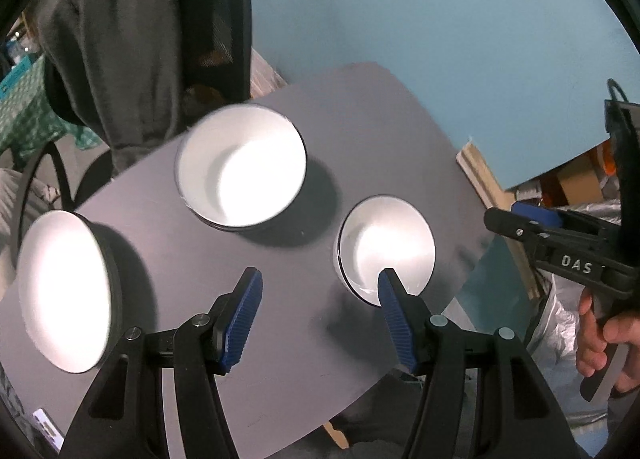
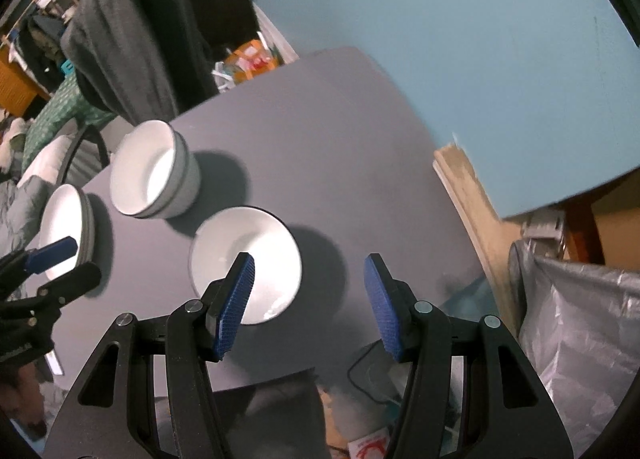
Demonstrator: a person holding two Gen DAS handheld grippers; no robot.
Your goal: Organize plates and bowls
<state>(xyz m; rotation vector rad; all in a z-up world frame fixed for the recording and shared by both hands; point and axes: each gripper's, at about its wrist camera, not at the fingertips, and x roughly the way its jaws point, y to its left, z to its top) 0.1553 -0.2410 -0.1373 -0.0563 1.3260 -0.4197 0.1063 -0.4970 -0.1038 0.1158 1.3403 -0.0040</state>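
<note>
Three white dishes stand on the grey table (image 1: 380, 131). A wide shallow stack (image 1: 64, 291) sits at the left, a stack of deep bowls (image 1: 240, 175) in the middle, and a small bowl (image 1: 386, 247) at the right. My left gripper (image 1: 320, 295) hovers open above the table between the wide stack and the small bowl, its right finger overlapping that bowl's near rim in view. My right gripper (image 2: 310, 283) is open too, just right of the small bowl (image 2: 246, 263), with bare table between its fingers. The deep stack (image 2: 154, 175) and the wide stack (image 2: 66, 231) lie further left.
An office chair (image 1: 216, 19) draped with a dark grey garment (image 1: 120, 39) stands behind the table's far left. A blue wall (image 1: 440, 19) is behind it. A silver bag (image 2: 580, 319) and floor clutter lie past the table's right edge. A hand (image 1: 600, 335) holds the right gripper (image 1: 516, 219).
</note>
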